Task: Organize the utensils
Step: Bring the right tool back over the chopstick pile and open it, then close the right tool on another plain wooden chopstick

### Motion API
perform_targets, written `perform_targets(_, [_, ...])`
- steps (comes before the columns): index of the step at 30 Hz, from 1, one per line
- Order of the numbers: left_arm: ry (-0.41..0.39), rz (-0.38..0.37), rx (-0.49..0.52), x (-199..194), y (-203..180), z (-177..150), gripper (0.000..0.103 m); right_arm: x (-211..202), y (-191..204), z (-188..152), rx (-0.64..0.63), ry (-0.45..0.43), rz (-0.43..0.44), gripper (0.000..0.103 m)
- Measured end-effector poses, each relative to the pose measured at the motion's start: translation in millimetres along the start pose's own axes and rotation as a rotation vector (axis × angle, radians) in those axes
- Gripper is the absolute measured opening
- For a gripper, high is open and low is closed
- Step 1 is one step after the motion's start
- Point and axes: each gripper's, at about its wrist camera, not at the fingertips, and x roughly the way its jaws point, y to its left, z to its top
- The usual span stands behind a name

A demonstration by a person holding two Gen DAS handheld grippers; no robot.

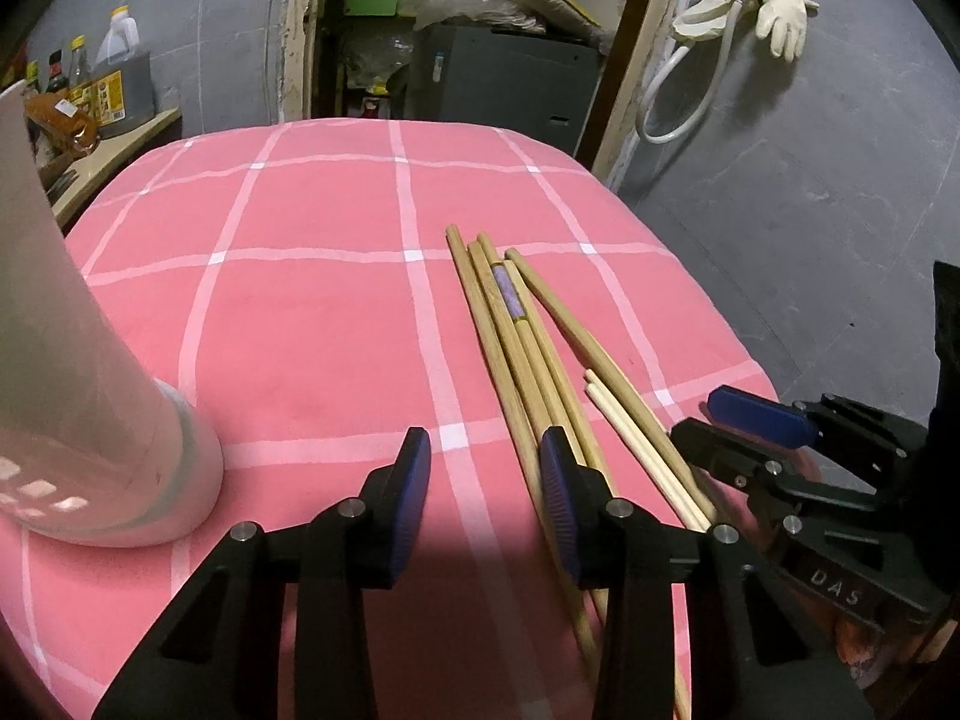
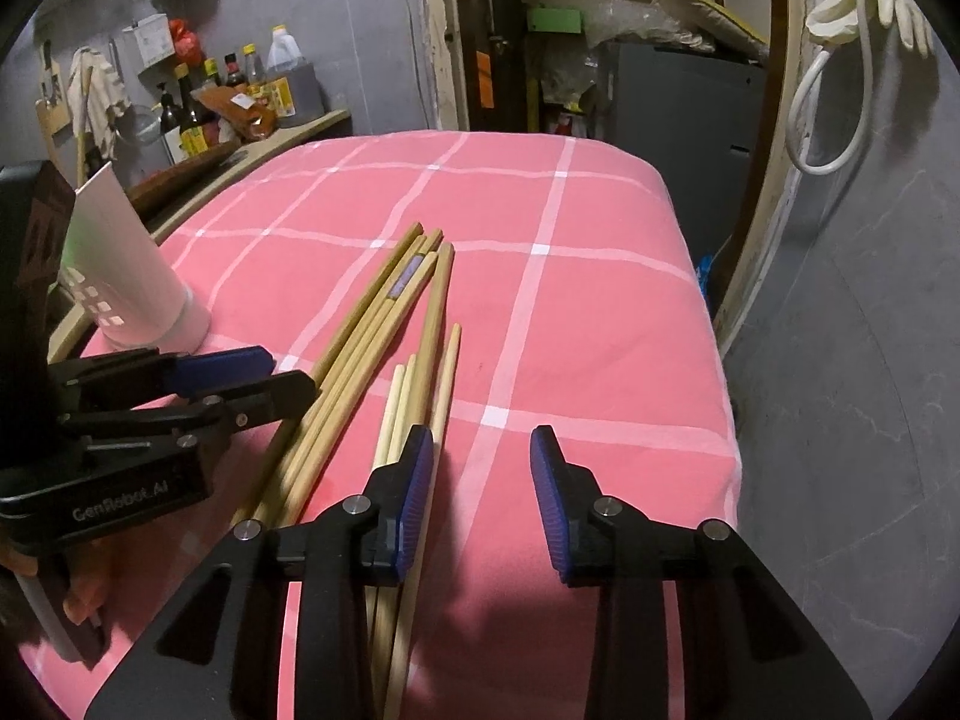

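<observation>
Chopsticks (image 2: 384,324), about nine, bundled; one white holder (image 2: 150,300).

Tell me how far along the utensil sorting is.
Nothing looks done: all the chopsticks still lie on the pink cloth. Both tongs, left and right, are open beside the pile, holding nothing. Left to do: move them, probably into the white holder.

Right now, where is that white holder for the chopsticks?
The white holder stands on the pink checked cloth, at the left edge of both views, left of the chopsticks.
</observation>
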Motion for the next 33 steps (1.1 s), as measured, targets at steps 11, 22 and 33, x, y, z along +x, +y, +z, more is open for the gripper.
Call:
perform_targets(11, [0.043,0.041,-0.018,14,2,18,0.027,20,4,12,-0.015,0.051,0.011,0.027])
perform_targets(22, [0.091,0.064,-0.026,20,-4,27,0.014,26,1,20,0.056,0.101,0.04,0.009])
perform_targets(33, [0.072,0.013,-0.061,5,0,16,0.004,7,-8,9,0.17,0.006,0.084,0.003])
